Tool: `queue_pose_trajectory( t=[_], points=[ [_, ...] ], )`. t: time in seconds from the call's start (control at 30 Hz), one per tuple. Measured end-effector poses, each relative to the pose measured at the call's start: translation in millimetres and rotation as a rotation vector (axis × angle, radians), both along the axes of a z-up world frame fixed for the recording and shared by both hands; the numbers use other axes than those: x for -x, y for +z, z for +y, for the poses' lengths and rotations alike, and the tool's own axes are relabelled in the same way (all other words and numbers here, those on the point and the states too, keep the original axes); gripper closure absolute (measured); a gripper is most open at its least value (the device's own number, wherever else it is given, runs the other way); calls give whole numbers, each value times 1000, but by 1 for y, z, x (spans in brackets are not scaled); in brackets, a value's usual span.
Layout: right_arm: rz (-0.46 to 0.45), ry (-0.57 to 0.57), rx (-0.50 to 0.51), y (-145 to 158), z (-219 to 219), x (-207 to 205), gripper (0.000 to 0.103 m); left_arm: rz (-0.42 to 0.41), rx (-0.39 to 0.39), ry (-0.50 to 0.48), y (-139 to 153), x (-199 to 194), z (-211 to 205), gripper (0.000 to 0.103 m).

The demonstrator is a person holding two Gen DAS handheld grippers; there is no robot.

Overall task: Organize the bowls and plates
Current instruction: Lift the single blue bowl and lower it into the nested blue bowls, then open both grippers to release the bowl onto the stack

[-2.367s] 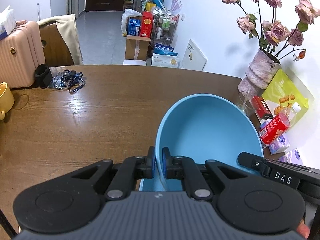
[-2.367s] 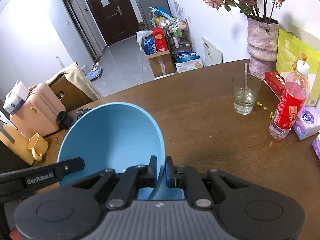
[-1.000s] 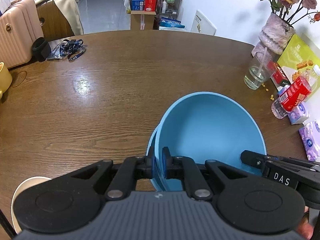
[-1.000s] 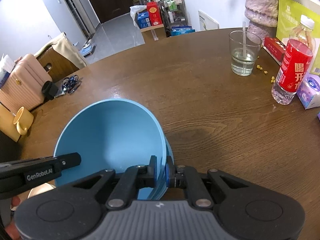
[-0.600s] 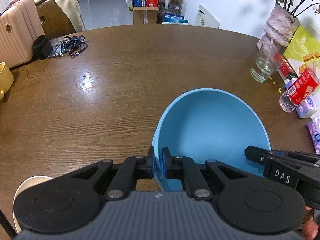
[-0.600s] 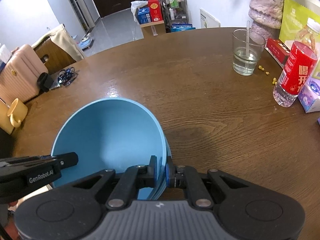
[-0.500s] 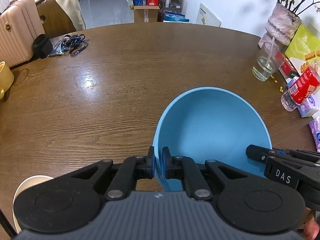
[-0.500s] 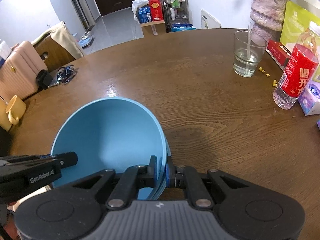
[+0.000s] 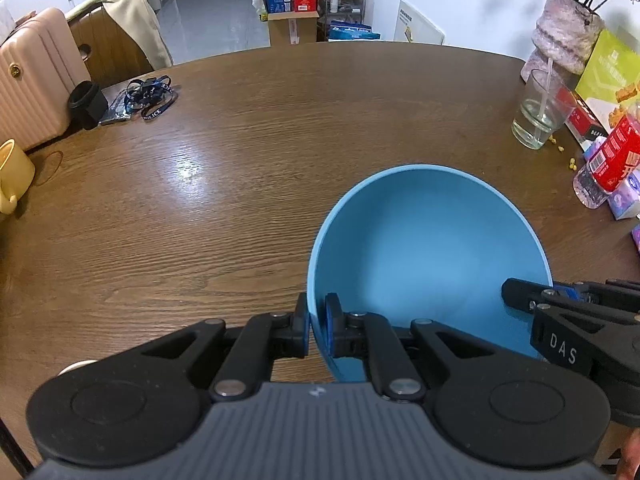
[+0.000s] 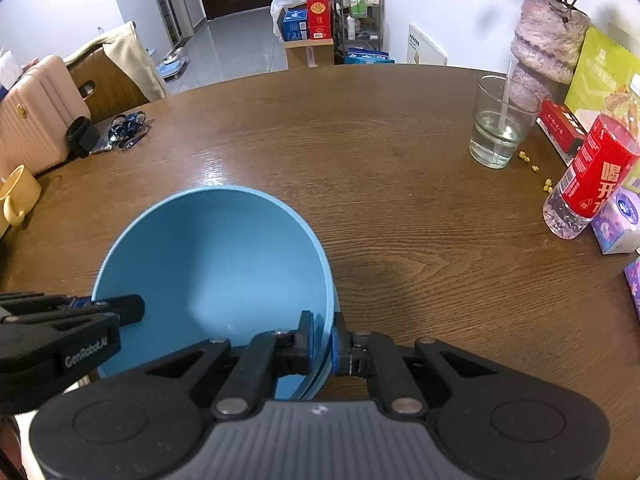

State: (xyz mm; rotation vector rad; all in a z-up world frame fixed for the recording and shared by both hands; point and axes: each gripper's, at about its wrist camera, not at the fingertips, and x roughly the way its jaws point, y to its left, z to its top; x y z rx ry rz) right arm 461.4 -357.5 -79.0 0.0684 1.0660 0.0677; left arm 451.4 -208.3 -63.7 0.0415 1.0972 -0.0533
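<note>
I hold one blue bowl point(image 9: 428, 256) between both grippers, low over the brown wooden table point(image 9: 240, 200). My left gripper point(image 9: 317, 328) is shut on its left rim. My right gripper point(image 10: 322, 340) is shut on the right rim of the same blue bowl point(image 10: 212, 268). A second blue edge point(image 10: 327, 376) shows just under that rim by the right pads. Each gripper appears in the other's view: the right gripper point(image 9: 520, 296) and the left gripper point(image 10: 124, 308). A cream plate edge point(image 9: 72, 368) peeks out at the lower left.
Along the right side of the table stand a glass with a straw point(image 10: 500, 124), a red-labelled bottle point(image 10: 592, 176), tissue packs point(image 10: 620, 224), a vase point(image 10: 548, 40) and a green bag point(image 9: 608, 76). On the far left are a yellow mug point(image 9: 12, 176), a lanyard point(image 9: 148, 92) and a pink suitcase point(image 9: 36, 80).
Since the earliest frames both grippers have tipped downward and brought the bowl down close over the table. In the last half second there is only a slight shift, and both grips are unchanged.
</note>
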Motion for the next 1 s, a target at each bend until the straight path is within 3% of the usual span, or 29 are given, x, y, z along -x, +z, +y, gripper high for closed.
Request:
queue_pose_trajectory(
  t=[0.33, 1.0],
  points=[
    [11, 17, 47, 0, 6, 1, 95, 7, -27, -17, 0, 0, -5, 94],
    [19, 8, 33, -3, 2, 1, 91, 8, -49, -24, -2, 2, -8, 91]
  ],
)
